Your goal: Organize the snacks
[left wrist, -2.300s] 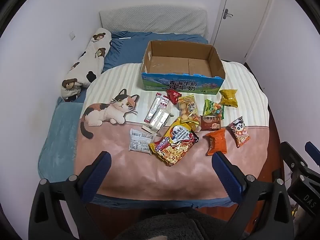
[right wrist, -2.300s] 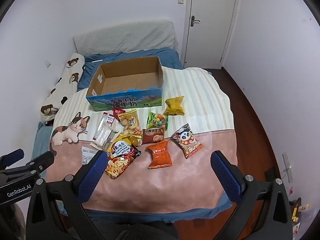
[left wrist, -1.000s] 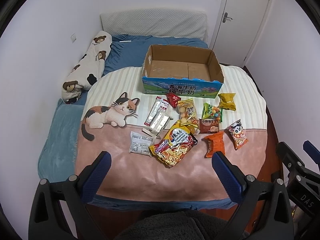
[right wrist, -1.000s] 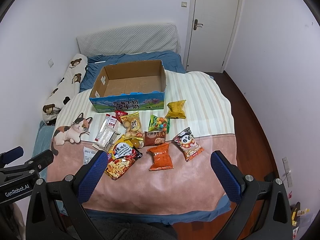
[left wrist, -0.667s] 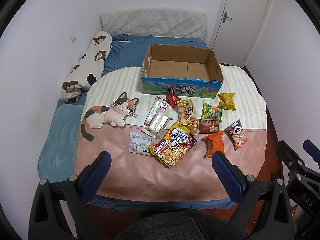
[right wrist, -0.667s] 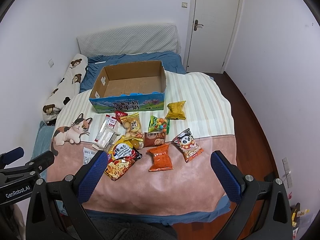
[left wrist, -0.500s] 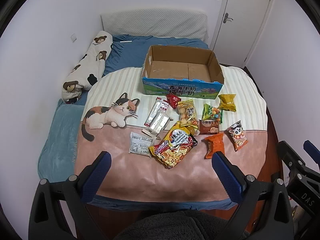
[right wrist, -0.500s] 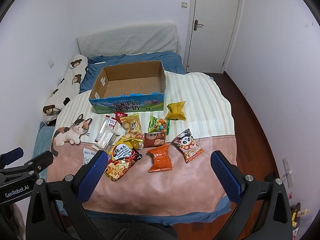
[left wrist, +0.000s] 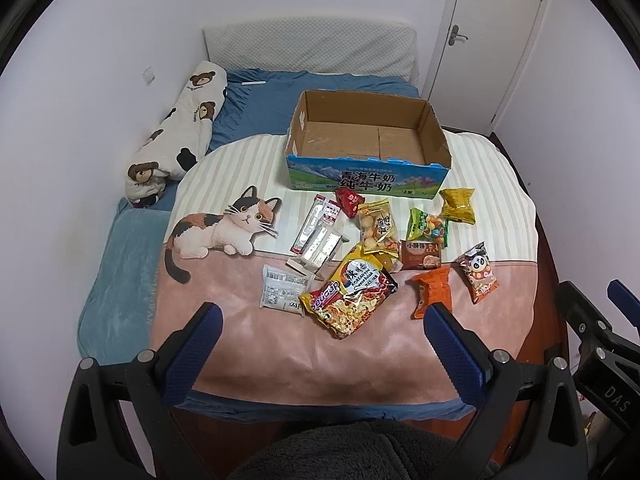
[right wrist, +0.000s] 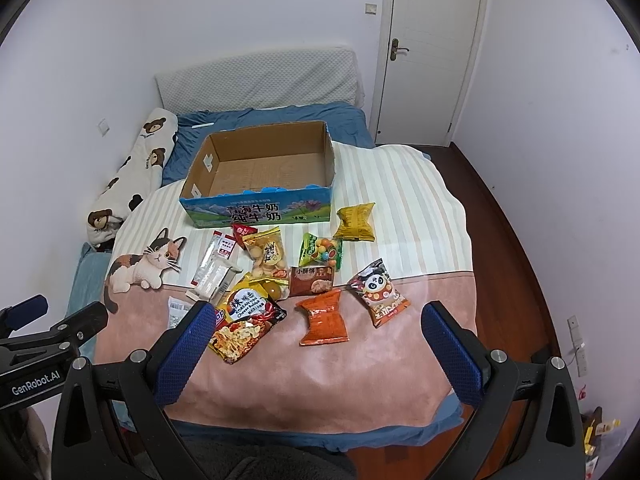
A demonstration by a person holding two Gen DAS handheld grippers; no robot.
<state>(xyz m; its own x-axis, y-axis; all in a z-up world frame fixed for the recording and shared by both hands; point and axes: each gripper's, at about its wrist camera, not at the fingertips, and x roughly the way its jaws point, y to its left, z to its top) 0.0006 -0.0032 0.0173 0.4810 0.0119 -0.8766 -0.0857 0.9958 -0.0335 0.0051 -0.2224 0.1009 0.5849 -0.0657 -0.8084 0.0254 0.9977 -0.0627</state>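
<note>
Snacks (left wrist: 360, 256) lie mid-frame on the bed (left wrist: 248, 340), overlapping so some labels are hidden. Cardboard box (left wrist: 366, 142) above them holds nothing. Left tool (left wrist: 320, 344) and right tool (right wrist: 316, 340) both gape apart.

A bed (left wrist: 120, 280) is carrying a cat-print blanket (left wrist: 280, 360). An open cardboard box (left wrist: 366, 176) is sitting toward the blanket's far edge. Snack packets are lying scattered mid-blanket, among them a noodle packet (left wrist: 350, 300), an orange packet (left wrist: 434, 290) and a panda packet (left wrist: 478, 272). A bear-print bolster (left wrist: 176, 136) is lying along the left edge.
</note>
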